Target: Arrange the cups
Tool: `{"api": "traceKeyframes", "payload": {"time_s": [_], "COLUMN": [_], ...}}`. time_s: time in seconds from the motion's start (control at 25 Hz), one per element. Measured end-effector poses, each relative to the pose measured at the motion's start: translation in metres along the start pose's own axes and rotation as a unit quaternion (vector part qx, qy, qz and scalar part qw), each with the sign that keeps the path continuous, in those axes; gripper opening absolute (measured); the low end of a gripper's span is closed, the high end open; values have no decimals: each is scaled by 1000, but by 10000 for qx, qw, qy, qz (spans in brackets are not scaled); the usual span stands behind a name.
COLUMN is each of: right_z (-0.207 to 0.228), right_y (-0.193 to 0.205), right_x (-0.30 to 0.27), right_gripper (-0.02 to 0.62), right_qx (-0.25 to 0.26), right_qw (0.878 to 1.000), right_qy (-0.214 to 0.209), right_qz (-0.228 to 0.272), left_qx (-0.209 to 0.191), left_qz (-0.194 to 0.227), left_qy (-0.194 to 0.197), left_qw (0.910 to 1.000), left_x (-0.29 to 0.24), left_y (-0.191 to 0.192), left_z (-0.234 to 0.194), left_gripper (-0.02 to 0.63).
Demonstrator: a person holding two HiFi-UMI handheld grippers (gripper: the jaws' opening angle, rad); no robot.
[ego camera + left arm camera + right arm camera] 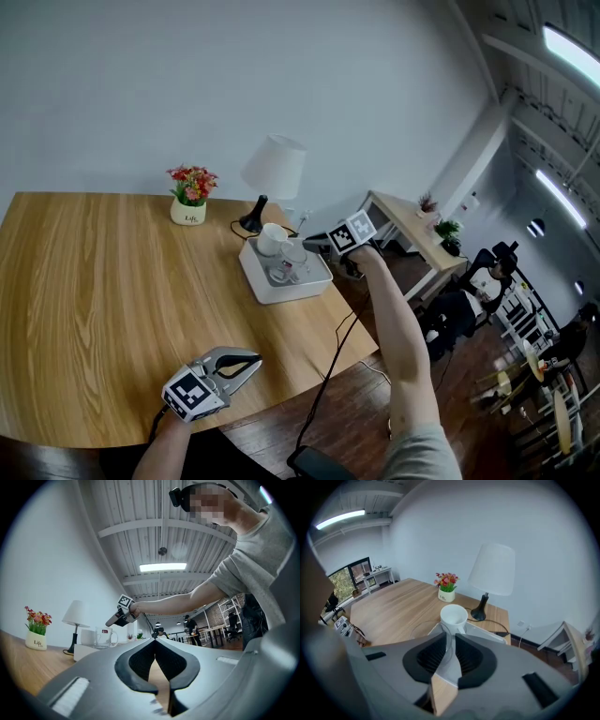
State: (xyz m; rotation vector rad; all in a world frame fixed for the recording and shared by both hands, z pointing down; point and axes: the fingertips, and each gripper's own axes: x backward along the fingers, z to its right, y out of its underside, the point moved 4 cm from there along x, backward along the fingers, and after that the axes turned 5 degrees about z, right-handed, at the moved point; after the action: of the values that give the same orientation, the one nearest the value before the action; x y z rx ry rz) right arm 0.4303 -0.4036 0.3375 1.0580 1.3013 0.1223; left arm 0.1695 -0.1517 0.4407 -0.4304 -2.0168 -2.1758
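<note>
**A:** Right gripper [450, 637] hovers over the white rectangular tray [286, 292]. Its jaws are slightly apart and clamp nothing. The clear glass mug [104, 637] stands in the tray beside the white ceramic cup [453, 615], its rim seemingly in the gap. The left gripper [251, 361] is closed and empty.

**B:** Which step?

**A:** Probably setting the mug down. Next, lift straight clear without catching that rim.

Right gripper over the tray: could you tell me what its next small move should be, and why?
Probably lift the right gripper clear of the tray: its jaws stand apart, gripping nothing, just above the glass mug, which stands upright in the tray beside the white mug.
</note>
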Motion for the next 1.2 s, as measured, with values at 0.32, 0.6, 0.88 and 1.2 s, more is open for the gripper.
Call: {"api": "traceKeyframes", "payload": {"time_s": [0.32,0.6,0.88,1.2], "right_z": [-134,-222,-238,-265], "right_y": [-48,86,144,147], "right_x": [100,73,51,49], "right_gripper": [34,32,32,32], "right_qx": [307,-548,-812,-359], "right_qw": [8949,8276,8012,8066], "right_qy": [358,365,678,942], "right_qz": [4438,5575,5889,5825], "left_qx": [-108,-76,-42,-49], "left_qz": [98,122,104,44], "left_qy": [21,-28,-30,-40], "left_qw": [9999,9999,9999,10000], "left_x": [18,13,12,13], "left_y": [-12,-3,-3,-4], "left_z": [-4,-14,-12,-13], "left_gripper": [8,8,9,9]}}
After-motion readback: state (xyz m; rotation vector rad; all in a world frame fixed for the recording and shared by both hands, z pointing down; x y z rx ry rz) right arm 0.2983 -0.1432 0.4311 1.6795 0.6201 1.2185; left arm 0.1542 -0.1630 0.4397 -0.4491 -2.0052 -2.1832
